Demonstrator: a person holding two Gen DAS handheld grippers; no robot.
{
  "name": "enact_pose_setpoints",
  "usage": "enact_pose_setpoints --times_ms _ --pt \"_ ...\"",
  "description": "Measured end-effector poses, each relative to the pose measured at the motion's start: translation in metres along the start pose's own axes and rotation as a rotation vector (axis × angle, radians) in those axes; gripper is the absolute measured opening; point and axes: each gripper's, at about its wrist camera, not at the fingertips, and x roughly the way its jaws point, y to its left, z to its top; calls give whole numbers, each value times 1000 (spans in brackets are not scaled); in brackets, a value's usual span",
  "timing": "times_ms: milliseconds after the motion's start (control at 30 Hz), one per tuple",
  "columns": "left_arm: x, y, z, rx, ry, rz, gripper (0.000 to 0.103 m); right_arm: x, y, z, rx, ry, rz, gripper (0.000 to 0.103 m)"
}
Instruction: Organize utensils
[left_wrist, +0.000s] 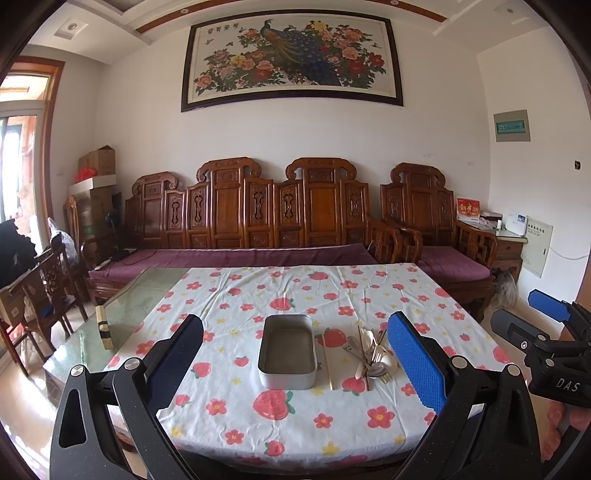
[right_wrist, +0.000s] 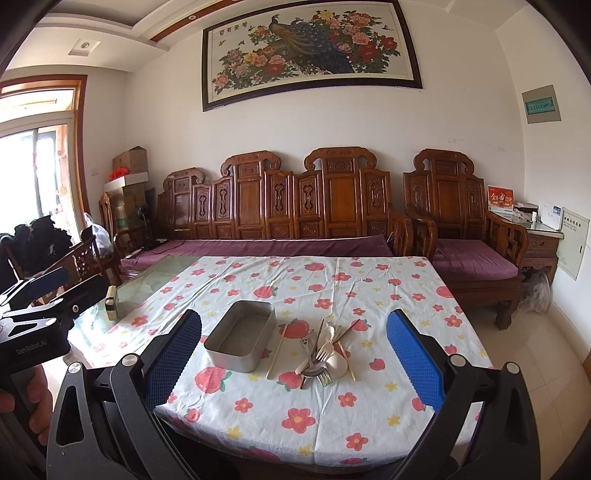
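The left gripper (left_wrist: 295, 354) is held level over the near edge of the table, its 2 blue-padded fingers (left_wrist: 415, 363) spread wide with nothing between them, framing the metal tin (left_wrist: 288, 354) from either side in its own view. The right gripper (right_wrist: 293, 354) is held the same way just to the right of it, jaws likewise wide apart and empty, and its view shows the left gripper's black body at the left edge with a hand (right_wrist: 35, 400) wrapped around its handle. The tin is a plain rectangular grey tray with rounded corners and an empty inside, lying flat near the middle of the tablecloth (left_wrist: 258, 413). Just right of the tin lies 1 pale chopstick (right_wrist: 276, 352), apart from it and roughly parallel to its long side. Further right of the tin sits the utensil pile (right_wrist: 325, 354): cream plastic spoons and forks, a steel fork and spoon, and dark chopsticks crossed over one another. The cloth is white with red flowers and strawberries and covers most of a glass-topped table (left_wrist: 122, 314); a small block (left_wrist: 103, 326) stands on the bare glass left of the tin. Behind the tin stand a carved wooden bench (left_wrist: 258, 214) with purple cushions and, above it, a framed peacock painting (left_wrist: 291, 61).
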Motion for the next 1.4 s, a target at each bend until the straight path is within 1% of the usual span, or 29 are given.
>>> enact_pose_setpoints --times_ms 100,167,233,367,867,1067,1400 --pt "0 0 0 -3 1 -1 97 1 -1 -1 6 2 6 101" --pt "-1 0 -1 -2 1 0 97 -1 0 2 29 11 27 101" --pt "-1 0 -1 -3 1 0 97 -11 -5 9 26 4 22 101" --pt "-1 -3 -2 -1 1 -2 97 -14 -2 13 20 -3 12 101" --pt "1 -5 -6 2 18 -8 97 -7 -11 -1 20 -2 1 101" --pt "22 0 -12 11 58 -18 97 10 -16 -8 8 18 -13 101" --pt "75 -9 -23 55 141 -73 97 58 -36 -21 2 75 -19 101"
